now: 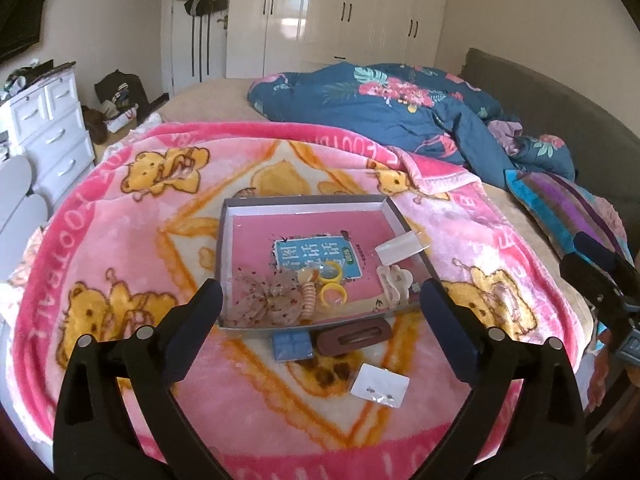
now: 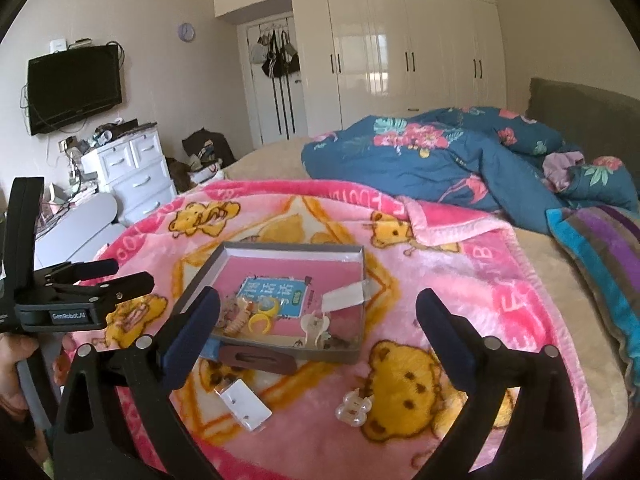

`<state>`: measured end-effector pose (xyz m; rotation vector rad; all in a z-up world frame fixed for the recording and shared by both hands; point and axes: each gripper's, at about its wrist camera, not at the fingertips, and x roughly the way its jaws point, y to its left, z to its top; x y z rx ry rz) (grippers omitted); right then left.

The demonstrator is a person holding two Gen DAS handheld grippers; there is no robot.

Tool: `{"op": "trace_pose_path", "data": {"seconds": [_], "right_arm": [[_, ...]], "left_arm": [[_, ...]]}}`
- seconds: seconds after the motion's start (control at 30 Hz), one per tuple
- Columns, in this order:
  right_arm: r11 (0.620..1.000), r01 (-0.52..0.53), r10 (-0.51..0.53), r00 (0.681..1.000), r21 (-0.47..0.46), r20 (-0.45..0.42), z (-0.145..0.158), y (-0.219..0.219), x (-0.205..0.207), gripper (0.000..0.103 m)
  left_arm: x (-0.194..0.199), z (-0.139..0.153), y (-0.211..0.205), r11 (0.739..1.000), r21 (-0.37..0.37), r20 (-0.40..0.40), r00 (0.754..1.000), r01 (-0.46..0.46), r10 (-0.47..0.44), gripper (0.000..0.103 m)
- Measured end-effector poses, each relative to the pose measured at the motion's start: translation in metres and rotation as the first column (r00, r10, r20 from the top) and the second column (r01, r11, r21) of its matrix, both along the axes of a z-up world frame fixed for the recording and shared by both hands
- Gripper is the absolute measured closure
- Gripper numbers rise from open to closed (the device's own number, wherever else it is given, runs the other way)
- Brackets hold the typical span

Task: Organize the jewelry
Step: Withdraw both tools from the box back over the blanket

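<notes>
The blanket [image 1: 120, 240] filling the lower frame is plush, fuzzy cloth with a soft sheen. At centre, the shallow box [image 1: 236, 216] looks like matt grey cardboard, its pink floor glossy and reflective. Inside it, the yellow rings [image 1: 332, 282] appear to be smooth shiny plastic, and the scrunchie [image 1: 262, 298] sheer gauzy fabric. Below the box, the brown hair clip [image 1: 354, 336] looks matt plastic. The wardrobe doors [image 2: 400, 40] at upper right are high-gloss. Both grippers' fingers [image 1: 196, 328] are matt black plastic.
</notes>
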<state>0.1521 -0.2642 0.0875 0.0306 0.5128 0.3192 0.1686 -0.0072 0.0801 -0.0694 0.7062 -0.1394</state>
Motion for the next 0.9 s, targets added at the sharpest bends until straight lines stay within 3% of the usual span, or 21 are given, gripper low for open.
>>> {"op": "trace_pose_path", "data": {"seconds": [0.43,0.9], "right_arm": [[1.0,-0.001,0.0,0.998,0.01,0.058,0.024,-0.012,-0.032,0.005],[1.0,-0.027,0.028,0.998,-0.015,0.053,0.018,-0.011,-0.059,0.005]], "left_arm": [[-0.036,0.022,0.009,1.0,0.004,0.049,0.999,-0.017,0.017,0.01],[-0.068,0.01,0.014,1.0,0.013,0.04,0.999,-0.027,0.027,0.01]]}}
